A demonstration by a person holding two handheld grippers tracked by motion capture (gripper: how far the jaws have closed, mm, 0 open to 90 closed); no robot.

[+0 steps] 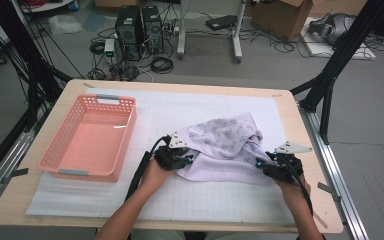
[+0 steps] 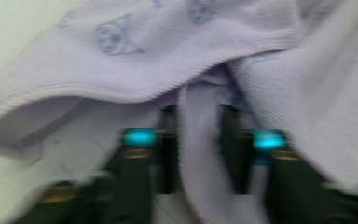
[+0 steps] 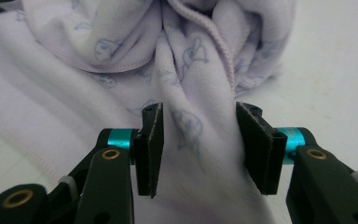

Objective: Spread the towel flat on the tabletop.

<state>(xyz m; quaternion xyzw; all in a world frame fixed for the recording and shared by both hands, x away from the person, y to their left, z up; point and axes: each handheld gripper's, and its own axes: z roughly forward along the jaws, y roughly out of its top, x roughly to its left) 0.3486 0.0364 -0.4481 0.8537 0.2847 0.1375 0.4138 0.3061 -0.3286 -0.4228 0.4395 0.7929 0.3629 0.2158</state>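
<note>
No text, label, brand or number I can read anywhere, tbh. The garment (image 1: 226, 145) near the right front part of the tabletop has a pale blue print, small animal-face-like figures, pics not letters, as my tongs' cams show close up. The mat (image 1: 145, 112) covering the tabletop has a faint grid, no digits on it. The pink basket (image 1: 87, 137) at the left edge carries no tag or logo. Cardboard boxes (image 1: 285, 17) and the PC towers (image 1: 140, 30) on the floor beyond the far edge are too small and blurry to make out any marking.
</note>
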